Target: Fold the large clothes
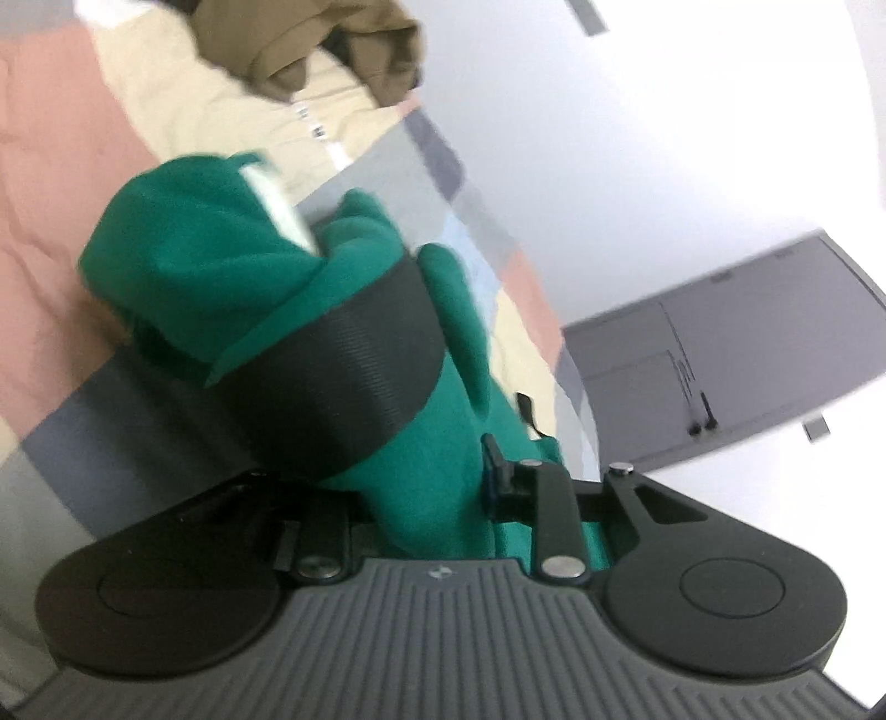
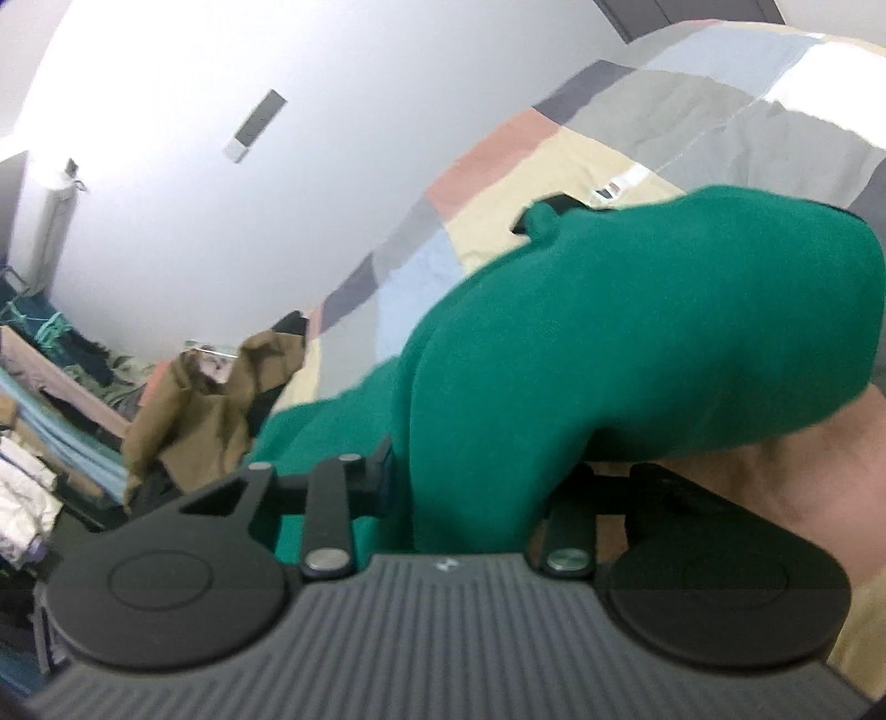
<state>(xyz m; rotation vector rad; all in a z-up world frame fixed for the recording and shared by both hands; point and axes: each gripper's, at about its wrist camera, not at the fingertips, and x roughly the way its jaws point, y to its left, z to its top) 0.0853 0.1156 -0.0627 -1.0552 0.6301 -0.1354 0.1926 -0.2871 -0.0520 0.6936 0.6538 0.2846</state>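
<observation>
A large green garment [image 1: 232,266] is bunched up and hangs lifted above the patchwork bedspread [image 1: 61,183]. In the left wrist view my left gripper [image 1: 437,343] is shut on a thick fold of it. One black finger [image 1: 332,360] crosses in front of the cloth, and the other is mostly hidden behind it. In the right wrist view the green garment [image 2: 637,343] drapes over my right gripper [image 2: 581,260], which is shut on the cloth. Only one black fingertip [image 2: 556,206] pokes out at the far end.
A crumpled brown garment [image 1: 310,50] [image 2: 210,410] lies further along the bed. A white wall [image 2: 249,232] runs beside the bed, with a grey cabinet [image 1: 720,354] against it. Piles of clothes [image 2: 33,487] clutter the floor past the bed's end.
</observation>
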